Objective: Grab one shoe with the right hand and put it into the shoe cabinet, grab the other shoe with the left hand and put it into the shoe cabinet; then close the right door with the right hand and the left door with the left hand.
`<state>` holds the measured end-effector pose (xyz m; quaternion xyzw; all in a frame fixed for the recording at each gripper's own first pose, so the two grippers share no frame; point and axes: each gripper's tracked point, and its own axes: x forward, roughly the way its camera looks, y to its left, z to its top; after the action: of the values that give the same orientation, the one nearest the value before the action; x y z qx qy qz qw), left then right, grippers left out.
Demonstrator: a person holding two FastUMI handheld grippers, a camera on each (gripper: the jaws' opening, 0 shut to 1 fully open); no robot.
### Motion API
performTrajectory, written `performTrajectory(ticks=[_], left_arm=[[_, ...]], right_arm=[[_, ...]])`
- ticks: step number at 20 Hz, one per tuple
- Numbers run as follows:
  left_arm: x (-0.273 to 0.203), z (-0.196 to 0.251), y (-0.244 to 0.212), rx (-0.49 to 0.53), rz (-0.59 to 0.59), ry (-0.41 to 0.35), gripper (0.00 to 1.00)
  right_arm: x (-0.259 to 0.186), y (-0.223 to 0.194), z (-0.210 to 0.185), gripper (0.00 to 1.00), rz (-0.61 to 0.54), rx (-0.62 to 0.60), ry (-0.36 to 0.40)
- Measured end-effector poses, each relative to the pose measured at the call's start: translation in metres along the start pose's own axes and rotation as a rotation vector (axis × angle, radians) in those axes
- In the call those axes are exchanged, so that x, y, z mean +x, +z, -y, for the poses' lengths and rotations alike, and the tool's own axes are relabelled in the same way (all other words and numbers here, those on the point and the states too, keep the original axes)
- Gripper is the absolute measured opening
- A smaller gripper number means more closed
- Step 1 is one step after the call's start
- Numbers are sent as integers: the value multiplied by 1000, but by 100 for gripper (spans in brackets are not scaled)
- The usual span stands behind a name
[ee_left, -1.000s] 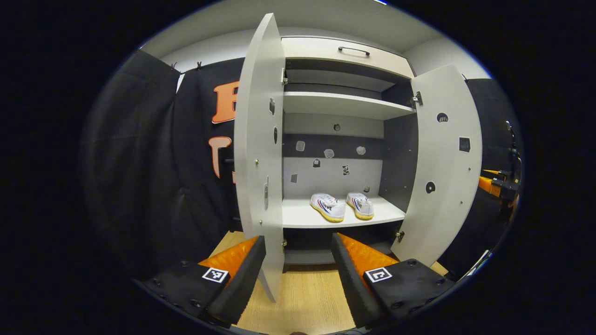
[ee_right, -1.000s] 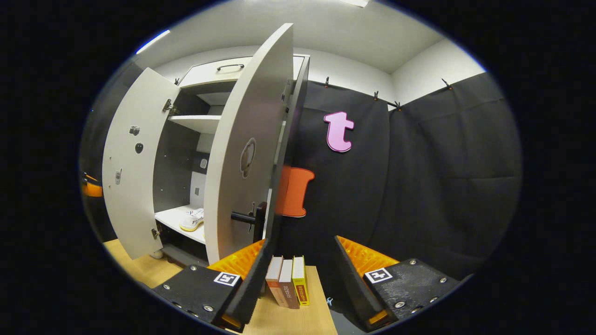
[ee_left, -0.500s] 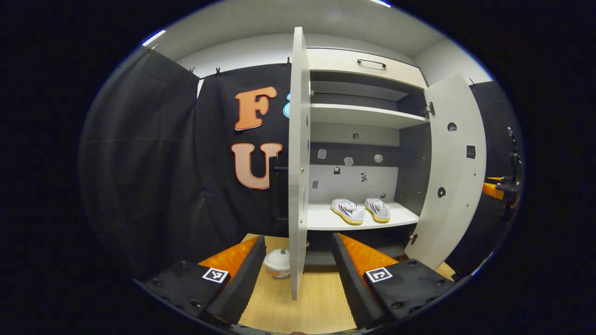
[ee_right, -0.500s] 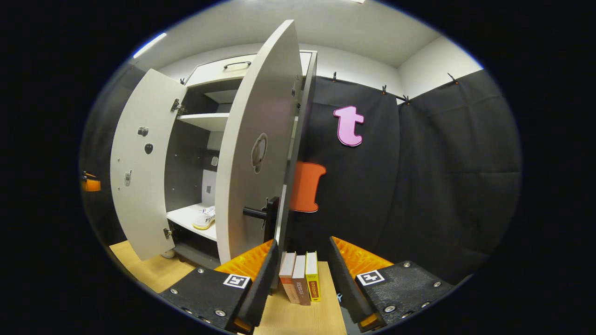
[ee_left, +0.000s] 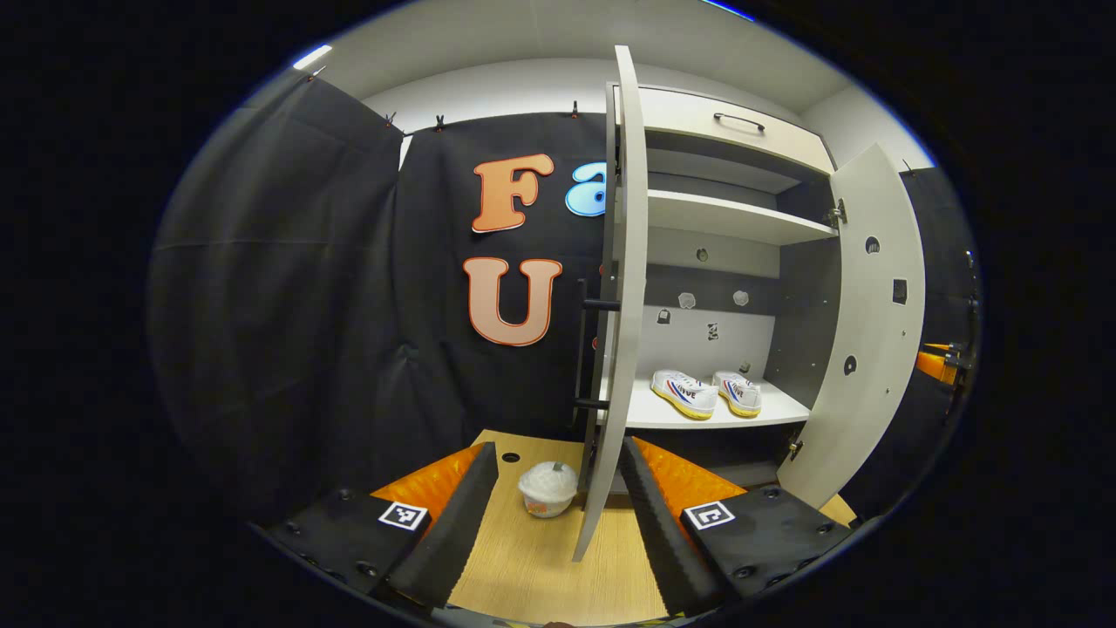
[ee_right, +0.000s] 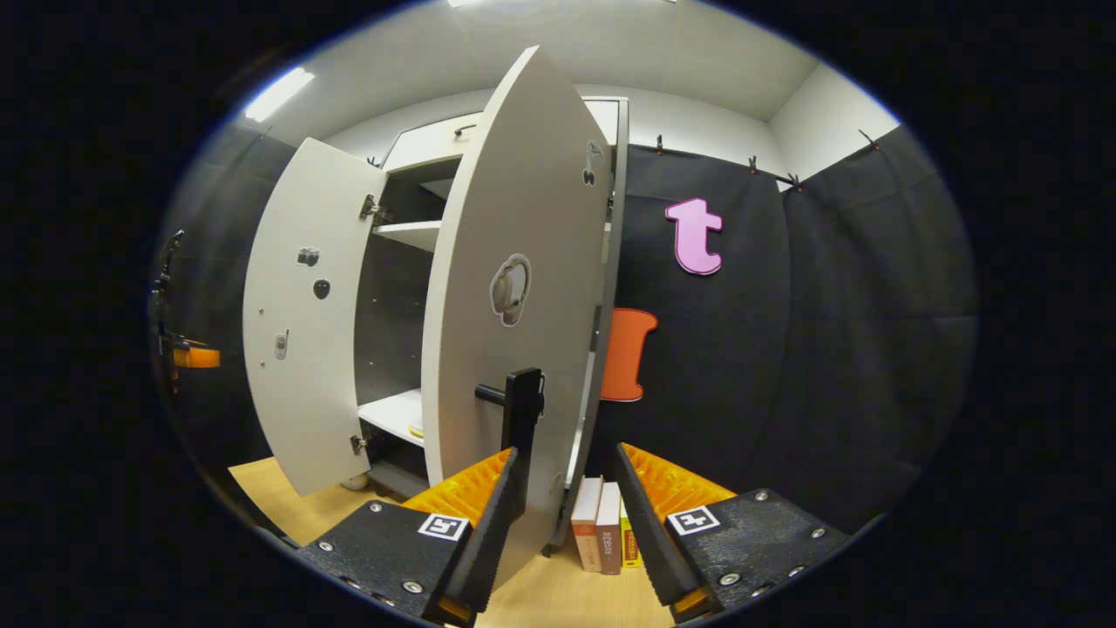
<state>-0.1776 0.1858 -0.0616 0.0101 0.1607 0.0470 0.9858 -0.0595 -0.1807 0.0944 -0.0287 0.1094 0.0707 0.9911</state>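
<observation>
Jaws of the right gripper (ee_right: pixel 562 501) spread wide with nothing held, straddling the free edge of the right door (ee_right: pixel 514 349), whose outer face and dark bar handle (ee_right: pixel 521 410) sit just ahead of the left finger; likely posed this way to get behind the panel and push it shut, since both shoes are already stowed. Jaws of the left gripper (ee_left: pixel 558 501) likewise wide apart and empty, with the thin edge of the left door (ee_left: pixel 615 349) standing between the fingers, seemingly lined up for the second closing push. Farther out in the left gripper view, the pair of white shoes (ee_left: pixel 706 392) side by side on the lower shelf (ee_left: pixel 785 408) of the shoe cabinet (ee_left: pixel 741 139), toes outward, well inside the opening, so no part looks set to catch a closing door. Both doors swung far open, roughly square to the cabinet front. Near the left door's foot, a small white lidded cup (ee_left: pixel 547 488) on the wooden floor (ee_left: pixel 540 567), on the outer side of the panel, so probably clear of the inward swing. In the right gripper view, three upright books (ee_right: pixel 603 536) on the floor just beyond the right door's edge, between the fingers; also outside the closing arc by the look of it, though close enough to clip with a careless finger.
</observation>
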Motion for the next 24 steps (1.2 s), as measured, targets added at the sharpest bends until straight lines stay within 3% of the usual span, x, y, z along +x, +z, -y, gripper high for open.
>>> performTrajectory(ticks=[5,16,17,24], left_arm=[[12,-12,-7,2,-15,7,92],[57,-20,-18,18,-42,-28,92],[58,-23,-19,17,-41,-27,92],[74,-31,-14,11,-27,-46,91]], right_arm=[[16,2,-17,69,14,-29,17],[77,7,-104,74,11,28,201],[87,10,-110,78,19,16,195],[130,25,-130,75,43,-24,173]])
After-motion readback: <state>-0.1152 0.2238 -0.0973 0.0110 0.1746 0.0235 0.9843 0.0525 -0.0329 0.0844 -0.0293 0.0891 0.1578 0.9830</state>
